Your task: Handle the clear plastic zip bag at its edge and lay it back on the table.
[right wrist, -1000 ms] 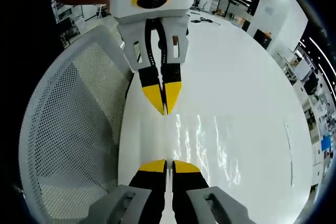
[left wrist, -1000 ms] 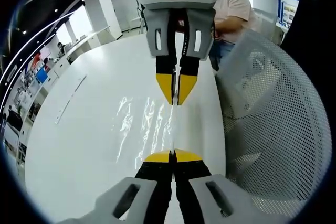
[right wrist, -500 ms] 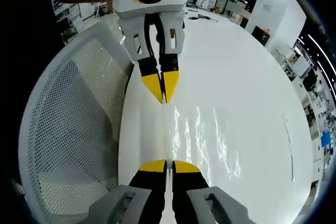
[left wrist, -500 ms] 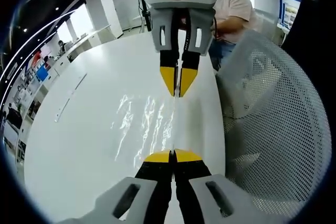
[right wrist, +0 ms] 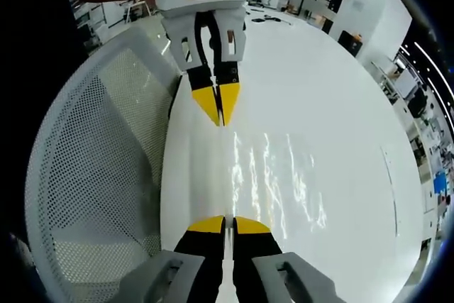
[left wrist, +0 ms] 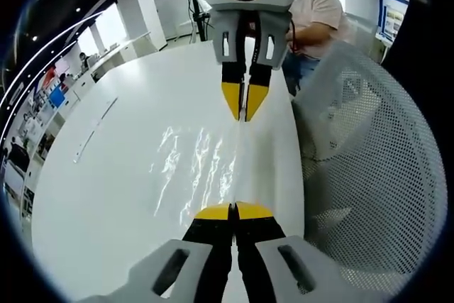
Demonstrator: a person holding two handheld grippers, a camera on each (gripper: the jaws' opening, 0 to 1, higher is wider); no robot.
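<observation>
The clear plastic zip bag (left wrist: pixel 202 168) is stretched flat just over the white table (left wrist: pixel 106 196) and shows mainly as streaks of glare. My left gripper (left wrist: pixel 234 210) is shut on the bag's near edge in the left gripper view. Facing it from the top, my right gripper (left wrist: pixel 244 116) pinches the far edge. In the right gripper view the bag (right wrist: pixel 277 179) runs from my right gripper (right wrist: pixel 228 221), jaws pressed together on it, to the left gripper (right wrist: pixel 219 120), shut on the opposite end.
A white mesh chair (left wrist: pixel 369 175) stands right against the table edge, also seen as the chair (right wrist: pixel 85 175). A person in a pink shirt (left wrist: pixel 316 8) is behind it. A thin strip (left wrist: pixel 92 133) lies on the table farther out.
The two grippers have drawn apart: each looks smaller and farther away in the other's view, and the bag between them is pulled out longer.
</observation>
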